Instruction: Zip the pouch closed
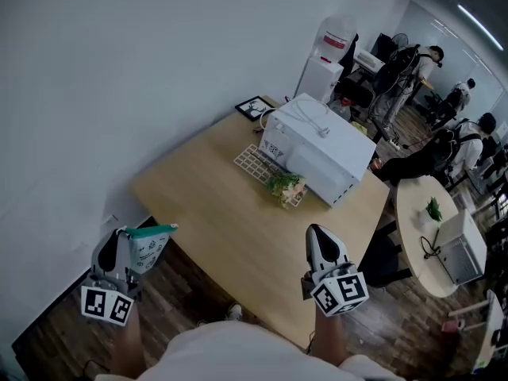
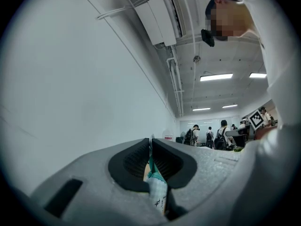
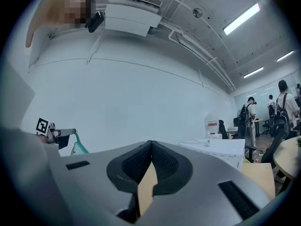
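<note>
The pouch (image 1: 149, 246) is white with a teal top edge and hangs in the air beyond the left corner of the wooden table (image 1: 214, 213). My left gripper (image 1: 125, 243) is shut on it. In the left gripper view the teal edge of the pouch (image 2: 157, 192) runs between the closed pads, just behind my left gripper (image 2: 151, 142). My right gripper (image 1: 317, 232) is shut with nothing in it and hovers over the table's near edge, well apart from the pouch. In the right gripper view my right gripper (image 3: 150, 145) points level, and the pouch (image 3: 78, 148) shows small at far left.
A white box-shaped appliance (image 1: 321, 153) stands on the table's far side, with a small flower bunch (image 1: 287, 187) and a gridded mat (image 1: 255, 163) before it. A framed tablet (image 1: 254, 108) lies at the far corner. A round table (image 1: 425, 240) and several people are at right.
</note>
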Available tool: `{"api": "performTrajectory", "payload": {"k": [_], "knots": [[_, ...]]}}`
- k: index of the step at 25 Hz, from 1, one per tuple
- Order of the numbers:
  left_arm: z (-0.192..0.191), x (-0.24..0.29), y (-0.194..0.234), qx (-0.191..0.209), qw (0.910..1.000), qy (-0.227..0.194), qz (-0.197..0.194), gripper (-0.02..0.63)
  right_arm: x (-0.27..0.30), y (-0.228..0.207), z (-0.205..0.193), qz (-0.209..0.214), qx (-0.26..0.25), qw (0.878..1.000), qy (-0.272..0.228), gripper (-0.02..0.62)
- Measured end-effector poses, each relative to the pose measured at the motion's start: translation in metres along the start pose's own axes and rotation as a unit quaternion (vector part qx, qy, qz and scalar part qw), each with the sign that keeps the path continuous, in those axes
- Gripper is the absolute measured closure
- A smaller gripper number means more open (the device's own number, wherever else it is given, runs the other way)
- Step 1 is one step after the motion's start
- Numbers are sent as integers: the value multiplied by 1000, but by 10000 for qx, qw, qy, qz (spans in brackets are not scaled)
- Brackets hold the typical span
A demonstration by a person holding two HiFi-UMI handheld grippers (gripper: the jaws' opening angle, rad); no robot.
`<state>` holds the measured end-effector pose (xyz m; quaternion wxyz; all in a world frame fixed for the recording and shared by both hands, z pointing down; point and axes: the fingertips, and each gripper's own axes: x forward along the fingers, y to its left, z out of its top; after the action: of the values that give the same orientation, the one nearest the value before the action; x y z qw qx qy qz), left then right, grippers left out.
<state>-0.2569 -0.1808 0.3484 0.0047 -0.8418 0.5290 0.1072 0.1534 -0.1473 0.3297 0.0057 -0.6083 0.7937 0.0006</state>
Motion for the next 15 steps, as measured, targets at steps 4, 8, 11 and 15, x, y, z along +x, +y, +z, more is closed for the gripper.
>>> {"api": "performTrajectory", "payload": {"k": [4, 8, 11, 15], "knots": [[0, -3, 2, -72, 10000, 18, 14, 581, 5, 10, 4, 128, 49, 9999, -4, 594], [-6, -7, -4, -160, 9998, 83, -17, 581, 6, 16, 9, 243, 391, 9989, -102, 594], [-10, -12, -3, -195, 9997, 128, 8, 581, 12, 24, 10, 381, 446, 9982, -113, 594], [-9, -16, -1, -193, 9997, 129, 54, 581, 17, 30, 11, 470, 456, 9978, -113, 594]]}}
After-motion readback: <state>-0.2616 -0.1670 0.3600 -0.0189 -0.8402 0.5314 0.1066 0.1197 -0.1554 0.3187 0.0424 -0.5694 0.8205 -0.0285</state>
